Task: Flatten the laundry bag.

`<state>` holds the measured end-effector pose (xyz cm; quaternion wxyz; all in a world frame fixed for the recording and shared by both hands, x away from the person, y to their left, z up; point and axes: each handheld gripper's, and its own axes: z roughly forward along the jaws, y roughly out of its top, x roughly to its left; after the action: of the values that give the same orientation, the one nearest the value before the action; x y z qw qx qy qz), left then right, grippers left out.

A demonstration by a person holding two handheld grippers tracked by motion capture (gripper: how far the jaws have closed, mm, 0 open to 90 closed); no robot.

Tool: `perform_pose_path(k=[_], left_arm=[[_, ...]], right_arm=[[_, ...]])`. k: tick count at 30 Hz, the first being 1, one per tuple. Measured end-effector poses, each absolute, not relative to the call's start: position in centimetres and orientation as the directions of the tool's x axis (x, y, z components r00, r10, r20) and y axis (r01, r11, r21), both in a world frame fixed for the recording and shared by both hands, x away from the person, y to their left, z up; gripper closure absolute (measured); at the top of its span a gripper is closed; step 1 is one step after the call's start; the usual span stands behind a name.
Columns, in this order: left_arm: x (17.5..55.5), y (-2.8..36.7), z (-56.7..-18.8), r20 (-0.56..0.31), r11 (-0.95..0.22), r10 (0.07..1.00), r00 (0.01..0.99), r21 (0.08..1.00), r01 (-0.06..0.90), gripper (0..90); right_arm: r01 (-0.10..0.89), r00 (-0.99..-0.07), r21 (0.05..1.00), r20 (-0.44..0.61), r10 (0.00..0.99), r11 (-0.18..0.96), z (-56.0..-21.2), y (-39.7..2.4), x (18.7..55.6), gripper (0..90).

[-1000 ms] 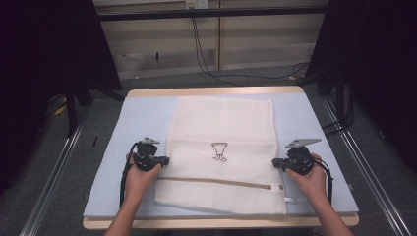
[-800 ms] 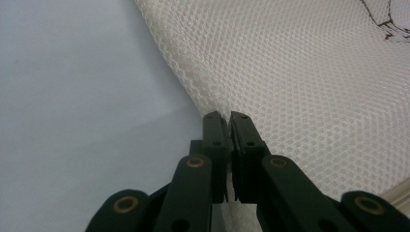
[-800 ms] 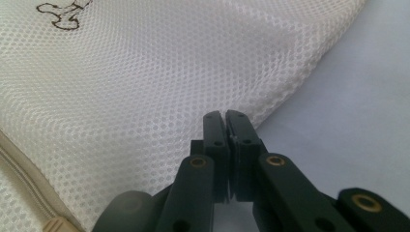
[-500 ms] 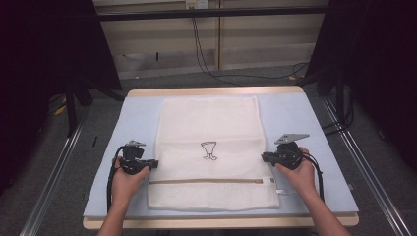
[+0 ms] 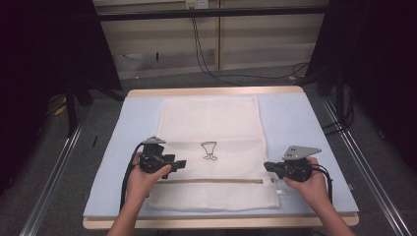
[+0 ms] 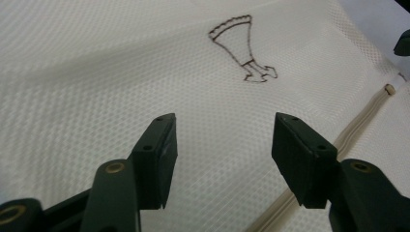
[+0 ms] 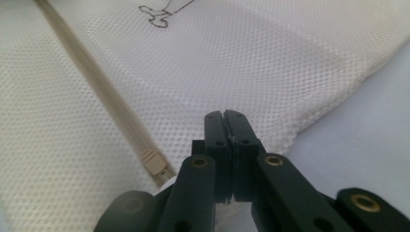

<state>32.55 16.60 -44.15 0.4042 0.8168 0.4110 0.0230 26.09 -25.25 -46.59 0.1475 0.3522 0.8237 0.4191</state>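
opening left gripper (image 6: 220, 150) above mesh bag (image 5: 211, 123), nothing between.

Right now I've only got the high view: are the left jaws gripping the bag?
Observer: No. The left gripper has just been opening; its jaws stand apart above the bag with nothing between them.
Operator: And the right one?
Observer: The right gripper has its jaws shut, pads together, at the bag's edge. I can't tell whether any mesh is pinched.
Operator: Where's the zip's end from there?
Observer: The zip's end lies just left of those jaws in the right gripper view, outside them.
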Motion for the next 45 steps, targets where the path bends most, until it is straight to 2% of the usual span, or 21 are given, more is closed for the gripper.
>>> perform_pose_path(k=[6,9,13,15,22,29,37,45], left_arm=[[32.6,13.6,-43.9,-0.326,-0.350,0.655,0.682,0.669,0.655,38.6],[32.5,12.3,-44.0,-0.347,-0.346,0.639,0.687,0.668,0.659,39.5],[32.3,10.3,-44.0,-0.367,-0.357,0.613,0.700,0.661,0.660,43.2],[32.1,9.3,-44.0,-0.379,-0.368,0.604,0.701,0.647,0.668,47.8],[31.8,6.4,-44.1,-0.434,-0.374,0.586,0.684,0.604,0.704,60.5],[31.2,3.8,-44.7,-0.455,-0.391,0.569,0.685,0.583,0.712,64.3],[30.7,0.9,-45.3,-0.452,-0.465,0.537,0.712,0.546,0.697,68.2],[30.5,-1.4,-46.2,-0.501,-0.474,0.524,0.689,0.501,0.725,70.7]], right_arm=[[0.442,-0.722,0.798,0.045,0.691,0.410,-47.2,-25.5,24.7,88.9],[0.460,-0.693,0.800,0.052,0.719,0.386,-47.3,-26.0,24.3,88.3],[0.468,-0.664,0.786,0.011,0.748,0.404,-47.5,-26.6,24.1,89.5],[0.480,-0.654,0.788,0.027,0.756,0.386,-47.6,-26.9,24.2,90.0],[0.455,-0.673,0.801,0.023,0.739,0.389,-47.0,-26.5,23.9,90.0],[0.453,-0.692,0.793,0.023,0.722,0.408,-47.4,-26.1,23.8,90.0],[0.442,-0.721,0.782,0.020,0.692,0.439,-47.5,-25.5,23.7,90.0],[0.449,-0.731,0.763,0.014,0.682,0.465,-47.9,-25.1,23.6,90.0]])
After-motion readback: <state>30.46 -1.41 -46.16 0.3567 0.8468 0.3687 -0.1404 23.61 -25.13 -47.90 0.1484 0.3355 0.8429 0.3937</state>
